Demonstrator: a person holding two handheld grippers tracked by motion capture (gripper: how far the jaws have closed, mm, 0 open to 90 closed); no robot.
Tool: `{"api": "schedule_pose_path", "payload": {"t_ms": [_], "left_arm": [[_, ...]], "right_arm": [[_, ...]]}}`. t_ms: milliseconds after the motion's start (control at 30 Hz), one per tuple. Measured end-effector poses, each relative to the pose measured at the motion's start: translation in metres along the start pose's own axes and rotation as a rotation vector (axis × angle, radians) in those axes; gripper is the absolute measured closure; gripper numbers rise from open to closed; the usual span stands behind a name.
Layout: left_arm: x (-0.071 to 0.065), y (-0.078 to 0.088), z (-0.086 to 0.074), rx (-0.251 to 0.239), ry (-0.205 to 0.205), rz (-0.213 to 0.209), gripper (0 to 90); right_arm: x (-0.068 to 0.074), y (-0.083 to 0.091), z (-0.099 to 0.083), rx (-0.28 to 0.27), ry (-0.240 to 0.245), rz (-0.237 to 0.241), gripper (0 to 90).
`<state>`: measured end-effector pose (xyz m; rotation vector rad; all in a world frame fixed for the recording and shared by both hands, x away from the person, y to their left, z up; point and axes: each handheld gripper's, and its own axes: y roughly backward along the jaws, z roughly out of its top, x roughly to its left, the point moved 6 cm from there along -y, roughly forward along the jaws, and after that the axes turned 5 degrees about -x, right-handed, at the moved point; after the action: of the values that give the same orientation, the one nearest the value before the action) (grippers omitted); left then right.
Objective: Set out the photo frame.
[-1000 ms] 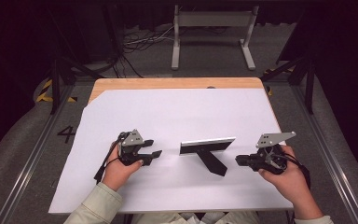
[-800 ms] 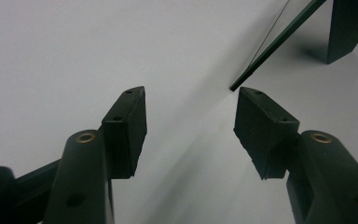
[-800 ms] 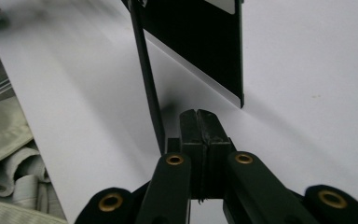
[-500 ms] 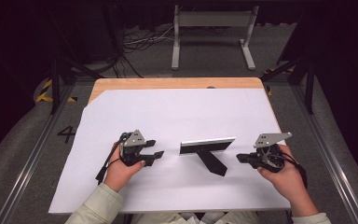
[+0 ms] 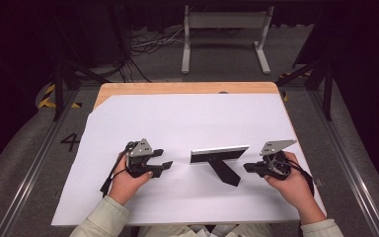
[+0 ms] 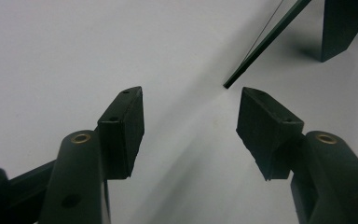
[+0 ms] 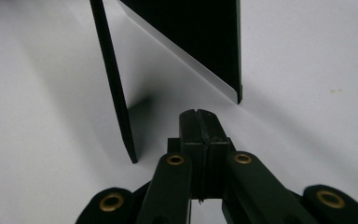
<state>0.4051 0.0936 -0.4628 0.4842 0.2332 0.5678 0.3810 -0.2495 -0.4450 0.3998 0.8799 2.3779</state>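
The right gripper has sunk slightly toward the table, its jaws now clenched on nothing. The left gripper stays put, released. The picture frame stands unmoved between them, near the front edge.

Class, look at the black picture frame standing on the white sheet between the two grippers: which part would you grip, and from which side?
Probably the frame's end edge, taken from the left, where the open left gripper already faces it. The panel is thin and stands upright on its rear prop, so jaws can close across its thickness. The shut right gripper would have to open first.
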Motion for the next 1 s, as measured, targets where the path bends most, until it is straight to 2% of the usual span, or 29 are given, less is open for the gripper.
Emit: {"api": "schedule_pose_path", "payload": {"t_ms": [167,367,500,667,767,900,1000], "left_arm": [[0.001,0.002,-0.002,0.001,0.007,0.006,41.9],[0.0,0.001,-0.003,-0.001,0.019,-0.001,41.7],[-0.003,-0.005,0.002,-0.035,0.033,-0.028,45.0],[-0.007,-0.021,0.006,-0.051,0.055,-0.045,59.6],[-0.009,-0.029,0.006,-0.054,0.053,-0.051,68.6],[-0.01,-0.04,0.007,-0.05,0.047,-0.034,78.2],[-0.01,-0.049,0.009,-0.059,0.065,-0.026,88.4]], "right_arm": [[-0.002,-0.01,-0.001,0.013,-0.021,0.014,90.0],[-0.006,-0.014,-0.004,0.025,-0.037,0.014,90.0],[-0.01,-0.014,-0.006,0.026,-0.048,0.009,90.0],[-0.013,-0.011,-0.007,0.022,-0.057,0.0,90.0],[-0.015,-0.01,-0.008,0.02,-0.065,-0.004,90.0],[-0.018,-0.008,-0.008,0.018,-0.072,-0.008,90.0],[-0.019,-0.005,-0.009,0.015,-0.074,-0.016,90.0]]}}
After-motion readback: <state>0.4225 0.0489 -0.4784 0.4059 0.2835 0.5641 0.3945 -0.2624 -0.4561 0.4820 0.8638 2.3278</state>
